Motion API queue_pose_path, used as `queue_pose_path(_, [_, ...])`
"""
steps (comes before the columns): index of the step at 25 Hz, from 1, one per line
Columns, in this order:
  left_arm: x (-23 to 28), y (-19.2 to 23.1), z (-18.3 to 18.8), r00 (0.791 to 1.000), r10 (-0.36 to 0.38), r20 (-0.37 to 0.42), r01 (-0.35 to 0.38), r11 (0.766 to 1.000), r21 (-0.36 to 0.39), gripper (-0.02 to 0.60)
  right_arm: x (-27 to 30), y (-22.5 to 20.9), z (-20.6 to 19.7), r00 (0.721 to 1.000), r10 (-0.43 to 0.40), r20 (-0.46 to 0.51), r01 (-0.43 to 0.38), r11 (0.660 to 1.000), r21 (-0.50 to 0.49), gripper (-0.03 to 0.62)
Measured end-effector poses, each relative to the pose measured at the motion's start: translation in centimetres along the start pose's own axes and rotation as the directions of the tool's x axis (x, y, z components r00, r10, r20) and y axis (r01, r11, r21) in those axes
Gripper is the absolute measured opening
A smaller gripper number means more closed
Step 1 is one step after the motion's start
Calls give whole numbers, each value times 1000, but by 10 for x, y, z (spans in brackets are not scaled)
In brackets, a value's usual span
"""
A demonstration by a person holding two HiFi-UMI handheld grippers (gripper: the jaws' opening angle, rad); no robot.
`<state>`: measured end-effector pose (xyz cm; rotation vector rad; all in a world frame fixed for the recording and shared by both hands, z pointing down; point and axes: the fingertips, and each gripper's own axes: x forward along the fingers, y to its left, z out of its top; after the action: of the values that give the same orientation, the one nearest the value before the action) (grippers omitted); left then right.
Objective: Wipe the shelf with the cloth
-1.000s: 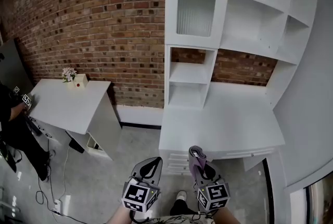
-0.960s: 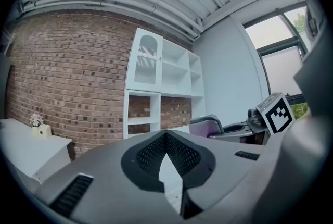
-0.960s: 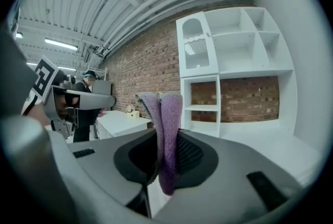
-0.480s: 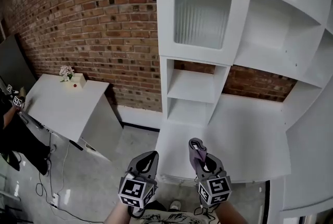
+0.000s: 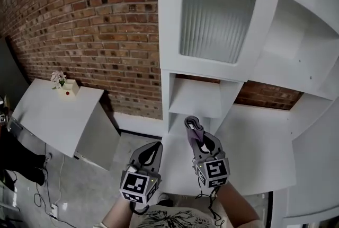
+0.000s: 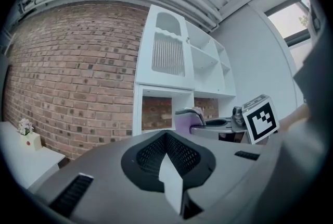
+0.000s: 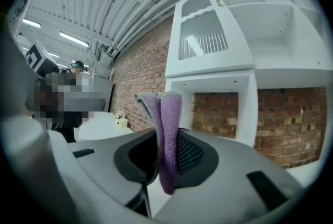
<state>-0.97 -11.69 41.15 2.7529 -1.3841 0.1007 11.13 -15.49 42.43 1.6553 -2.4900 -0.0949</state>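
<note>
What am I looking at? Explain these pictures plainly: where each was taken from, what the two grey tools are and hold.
No robot: a person holds two hand grippers. The head view looks down from the person's head; each gripper view rides on one gripper, looking along its jaws. The left gripper is shut and empty. The right gripper is shut on a purple cloth. Ahead stands a white shelf unit, visible shelves bare, against a brick wall. A white table at left carries a flower box.
</note>
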Motion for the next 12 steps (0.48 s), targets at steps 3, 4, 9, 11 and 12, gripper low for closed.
queue_pose_path(3, [21, 22, 15, 999, -27, 38, 27, 1000, 3, 15, 39, -4, 24, 999, 18, 38, -20, 998, 54, 75])
queue_pose_path(4, [28, 29, 17, 998, -37, 42, 37, 999, 6, 15, 51, -7, 30, 999, 14, 46, -17, 998, 64, 75])
queue_pose_path(9, [57, 61, 17, 998, -61, 30, 61, 998, 12, 14, 105, -13, 54, 997, -6, 72, 4, 999, 41, 75])
queue_pose_path(11, [68, 70, 16, 998, -57, 27, 56, 998, 15, 14, 121, -15, 61, 996, 0, 84, -3, 999, 43, 75])
queue_pose_path(12, [72, 73, 15, 998, -54, 22, 54, 998, 15, 15, 129, -15, 64, 996, 4, 89, -7, 999, 38, 75])
